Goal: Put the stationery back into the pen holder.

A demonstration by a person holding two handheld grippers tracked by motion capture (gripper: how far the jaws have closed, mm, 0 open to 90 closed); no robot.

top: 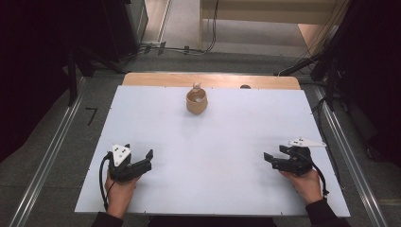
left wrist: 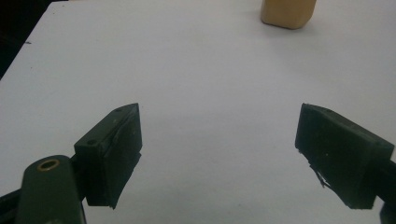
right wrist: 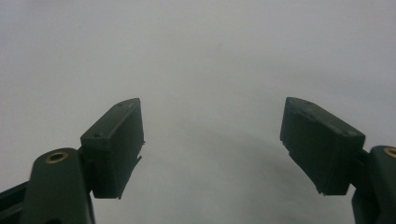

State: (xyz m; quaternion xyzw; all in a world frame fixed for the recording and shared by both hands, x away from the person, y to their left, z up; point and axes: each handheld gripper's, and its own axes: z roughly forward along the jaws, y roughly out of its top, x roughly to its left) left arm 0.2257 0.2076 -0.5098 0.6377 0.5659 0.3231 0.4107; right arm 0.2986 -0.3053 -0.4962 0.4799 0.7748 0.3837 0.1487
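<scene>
One wide white table (top: 213,156) carries the whole scene; behind its far edge a strip of light wood (top: 156,79) shows, and grey floor with metal rails lies at both sides.

Next in size are the two hands with their tools. At the near left corner the left hand (top: 119,189) holds the left gripper (top: 145,159), which points forward and a little to the right. Its jaws stand wide apart, and between the fingers (left wrist: 122,140) there is nothing but bare white surface in the left gripper view. At the near right corner the right hand (top: 306,183) holds the right gripper (top: 268,159), which points toward the middle of the table, to the left in the high view. Its jaws are also spread wide, and between its fingers (right wrist: 119,135) I see just plain white surface; it has hold of nothing. A grey three-cornered plate sits on top of each tool, and a black cable trails back from each one.

Smaller is the tan cup (top: 196,101). It stands upright near the far edge of the table, well ahead of both pairs of fingers and far from them, roughly between their two lines. In the left gripper view its lower part (left wrist: 287,14) appears at the top, ahead and a little to the right of the right-hand finger.

Smallest is a pale, rounded object (top: 196,86) at the far rim of the cup; I cannot tell if it stands inside the cup or just behind it.
</scene>
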